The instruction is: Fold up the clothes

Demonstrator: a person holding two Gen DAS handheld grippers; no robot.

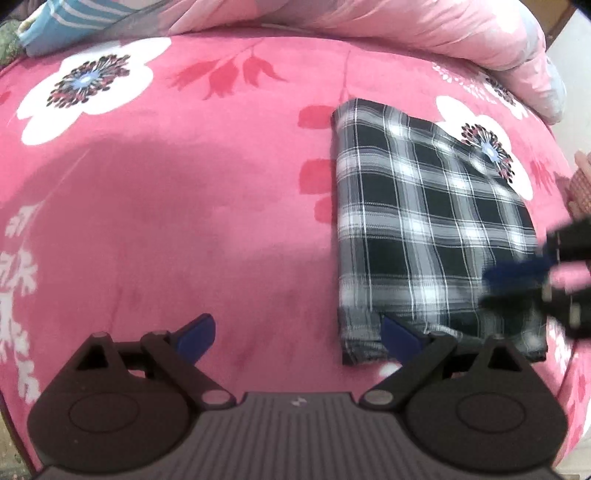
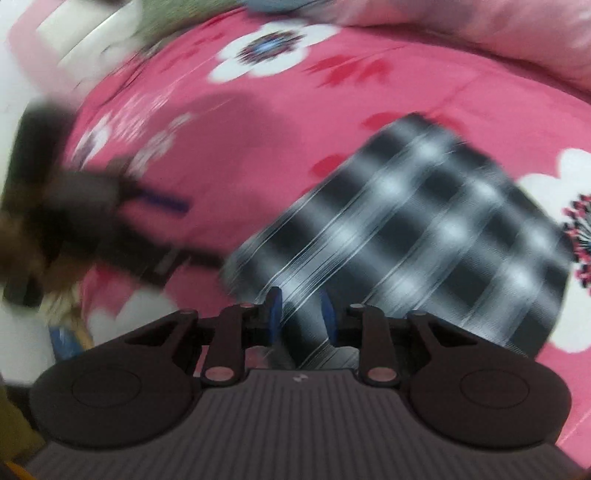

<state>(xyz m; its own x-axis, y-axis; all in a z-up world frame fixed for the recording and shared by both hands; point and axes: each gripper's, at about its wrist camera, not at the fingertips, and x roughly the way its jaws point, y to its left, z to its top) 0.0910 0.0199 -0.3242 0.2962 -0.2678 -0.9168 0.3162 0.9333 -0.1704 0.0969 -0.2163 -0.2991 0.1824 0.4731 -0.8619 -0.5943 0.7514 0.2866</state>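
A black-and-white plaid cloth (image 1: 428, 229) lies folded into a flat rectangle on the pink flowered bedspread (image 1: 184, 206). My left gripper (image 1: 297, 334) is open and empty, its right finger just at the cloth's near left corner. My right gripper (image 2: 301, 310) is partly closed, with the plaid cloth's (image 2: 424, 229) near edge between its blue pads; the view is heavily blurred, so I cannot tell if it grips. The right gripper also shows blurred in the left wrist view (image 1: 546, 280) at the cloth's right edge. The left gripper shows blurred in the right wrist view (image 2: 110, 206).
A pink quilt (image 1: 424, 33) is heaped along the far side of the bed. A blue striped fabric (image 1: 74, 22) lies at the far left corner. The bed's edge drops off at the right (image 1: 576, 369).
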